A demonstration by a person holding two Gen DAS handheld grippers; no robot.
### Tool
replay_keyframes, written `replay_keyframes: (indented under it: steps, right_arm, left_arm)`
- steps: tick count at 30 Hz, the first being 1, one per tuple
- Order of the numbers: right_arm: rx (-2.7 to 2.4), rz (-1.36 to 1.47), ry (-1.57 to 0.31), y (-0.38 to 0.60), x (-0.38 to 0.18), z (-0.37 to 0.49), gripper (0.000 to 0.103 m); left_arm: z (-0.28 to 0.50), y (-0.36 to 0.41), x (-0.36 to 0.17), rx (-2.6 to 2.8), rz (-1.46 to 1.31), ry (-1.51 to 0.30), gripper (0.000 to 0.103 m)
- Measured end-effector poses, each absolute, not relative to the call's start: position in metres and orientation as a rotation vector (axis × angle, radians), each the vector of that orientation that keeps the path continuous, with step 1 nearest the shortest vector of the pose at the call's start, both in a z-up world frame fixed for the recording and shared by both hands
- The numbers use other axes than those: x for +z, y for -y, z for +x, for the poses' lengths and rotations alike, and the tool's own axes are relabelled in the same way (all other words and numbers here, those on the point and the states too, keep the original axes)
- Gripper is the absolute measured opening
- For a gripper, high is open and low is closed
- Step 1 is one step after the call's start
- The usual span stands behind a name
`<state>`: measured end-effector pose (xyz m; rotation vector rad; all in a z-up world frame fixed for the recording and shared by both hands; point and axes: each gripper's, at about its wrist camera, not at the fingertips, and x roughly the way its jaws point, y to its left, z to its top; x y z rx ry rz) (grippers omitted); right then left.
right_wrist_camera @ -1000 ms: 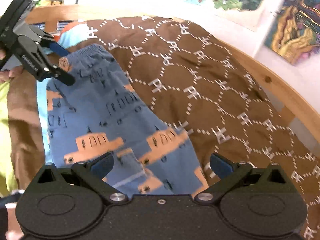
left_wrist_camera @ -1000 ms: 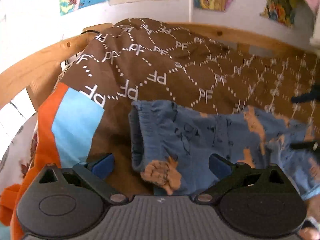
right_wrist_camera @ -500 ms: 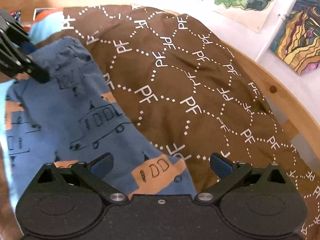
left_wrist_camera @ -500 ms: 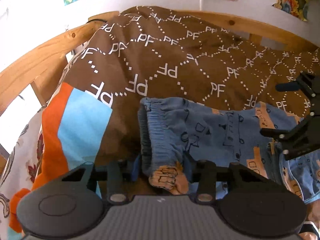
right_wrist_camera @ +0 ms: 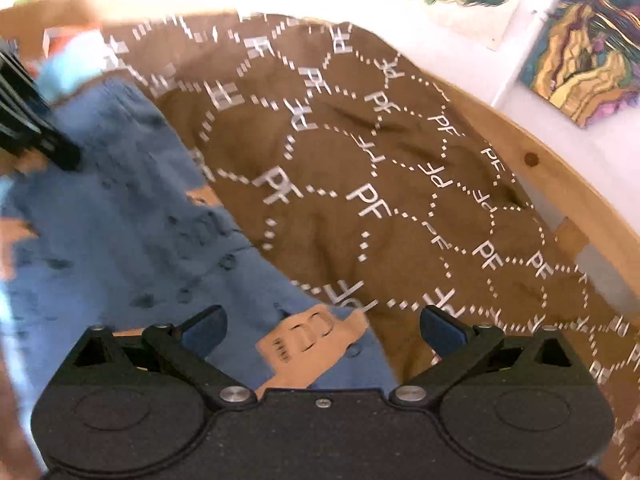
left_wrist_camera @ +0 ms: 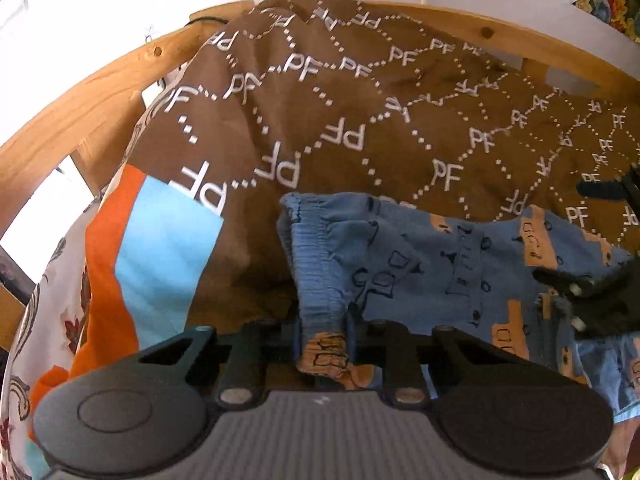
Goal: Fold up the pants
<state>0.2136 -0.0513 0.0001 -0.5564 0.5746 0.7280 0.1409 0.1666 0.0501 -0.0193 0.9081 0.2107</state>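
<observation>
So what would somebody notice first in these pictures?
Probably the small blue pants with orange truck prints, lying in the middle on a brown blanket with white PF letters. The left gripper pinches their waistband, and the right gripper hovers open over them.

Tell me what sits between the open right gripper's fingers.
In the right wrist view, the right gripper stands open over the blue pants: their edge with an orange truck print, then brown blanket.

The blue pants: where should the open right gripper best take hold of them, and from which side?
Probably the pants edge lying between the right gripper's open fingers, approached from above. The left gripper already pinches the waistband; the fabric lies flat on the brown blanket.
</observation>
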Motion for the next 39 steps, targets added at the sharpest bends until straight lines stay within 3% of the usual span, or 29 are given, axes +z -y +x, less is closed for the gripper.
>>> replay_keyframes:
  steps: [11,13,16,18,21,22,23,24,32,39]
  right_arm:
    - [0.787,-0.444,-0.717,0.11,0.005,0.132,0.098]
    - [0.747,-0.496,-0.694,0.11,-0.002,0.125,0.095]
    - [0.738,-0.547,-0.666,0.106,-0.011,0.12,0.089]
    - [0.774,-0.548,-0.674,0.104,-0.015,0.122,0.077]
    - [0.823,-0.541,-0.674,0.1,-0.017,0.127,0.063]
    - [0.836,-0.532,-0.681,0.098,-0.018,0.13,0.059]
    - [0.844,-0.523,-0.691,0.096,-0.019,0.133,0.05]
    - [0.851,-0.515,-0.705,0.094,-0.02,0.136,0.045]
    - [0.847,-0.498,-0.718,0.092,-0.024,0.139,0.047]
    - [0.834,-0.484,-0.727,0.093,-0.024,0.14,0.051]
  left_arm:
    - [0.132,-0.154,0.053,0.207,0.058,-0.865,0.023]
    - [0.132,-0.159,0.052,0.201,0.032,-0.864,0.03]
    - [0.129,-0.171,0.049,0.204,-0.041,-0.878,0.051]
    - [0.125,-0.18,0.048,0.197,-0.102,-0.872,0.051]
    - [0.123,-0.188,0.048,0.188,-0.161,-0.861,0.051]
    - [0.122,-0.188,0.048,0.184,-0.159,-0.863,0.045]
    - [0.122,-0.187,0.047,0.182,-0.15,-0.867,0.032]
    - [0.122,-0.186,0.047,0.177,-0.143,-0.874,0.029]
    - [0.124,-0.17,0.047,0.221,-0.076,-0.877,0.023]
    - [0.123,-0.124,0.049,0.246,0.164,-0.831,0.022]
